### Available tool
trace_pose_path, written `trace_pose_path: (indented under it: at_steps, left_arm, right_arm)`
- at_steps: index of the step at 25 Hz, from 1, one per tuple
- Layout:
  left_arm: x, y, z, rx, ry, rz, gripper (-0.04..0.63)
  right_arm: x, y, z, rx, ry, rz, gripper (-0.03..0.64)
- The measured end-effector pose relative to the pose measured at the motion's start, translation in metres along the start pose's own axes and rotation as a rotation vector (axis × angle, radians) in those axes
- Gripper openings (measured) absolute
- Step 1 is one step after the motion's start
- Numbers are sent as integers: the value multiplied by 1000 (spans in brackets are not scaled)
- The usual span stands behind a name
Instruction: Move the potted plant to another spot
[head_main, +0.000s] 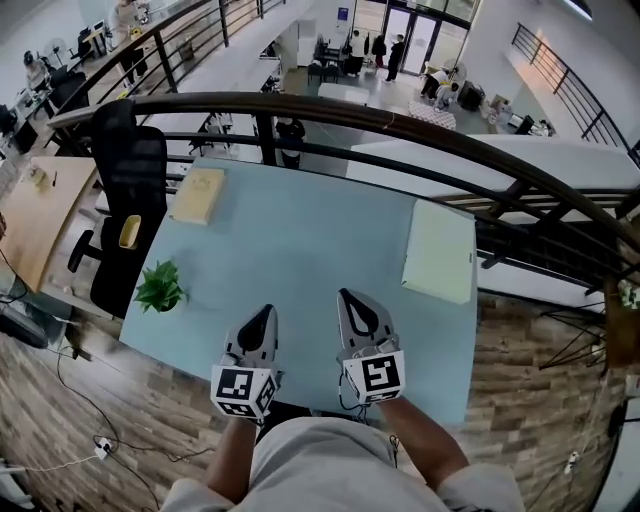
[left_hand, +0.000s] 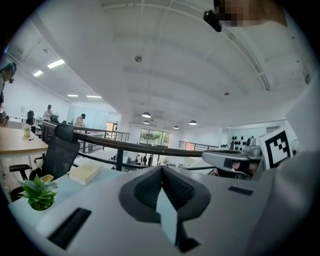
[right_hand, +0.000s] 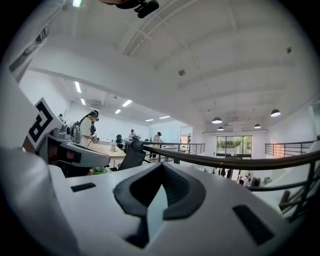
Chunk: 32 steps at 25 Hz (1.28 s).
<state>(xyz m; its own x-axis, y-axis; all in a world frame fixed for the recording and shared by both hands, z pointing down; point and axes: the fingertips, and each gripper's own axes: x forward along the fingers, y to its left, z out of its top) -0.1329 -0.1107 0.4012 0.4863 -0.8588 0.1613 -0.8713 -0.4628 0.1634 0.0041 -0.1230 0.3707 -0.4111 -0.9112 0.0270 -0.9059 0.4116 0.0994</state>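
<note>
A: Head view: where is the small green potted plant (head_main: 160, 288)?
B: Upright near the left edge of the pale blue surface (head_main: 300, 240).
A: And the tools?
B: Left tool (head_main: 262, 315) and right tool (head_main: 350, 298) hover over the surface's near edge, jaws together, holding nothing.

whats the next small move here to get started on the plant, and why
Probably open the left gripper and swing it left toward the potted plant. The plant stands untouched near the left edge of the table, closer to that gripper than to the right gripper. Both grippers hover over the table's near edge with jaws together and nothing between them.
</note>
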Motion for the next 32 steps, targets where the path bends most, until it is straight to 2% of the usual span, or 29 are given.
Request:
trace_pose_path:
  at_steps: [4,7,15,21,24,32]
  left_arm:
    - [-2,-11,17,12,-39,5,11]
    - [-4,-18,22,30,-57,5,11]
    - [-6,-17,20,32,-62,32,11]
    - [-5,-19,22,33,-69,26,11]
    - [-2,-22,22,38,-68,16,11]
    - [-1,-18,18,33,-64,14,11]
  right_arm:
    - [-8,5,21,-38,-51,27,3]
    - [-12,4,27,-91,-58,5,3]
    - [-15,-7,17,-23,-32,14,3]
    - [-16,-4,23,-105,-28,22,3]
    - [-16,-3,20,-63,-27,41,2]
    - [-12,-19,7,55,2,11,2]
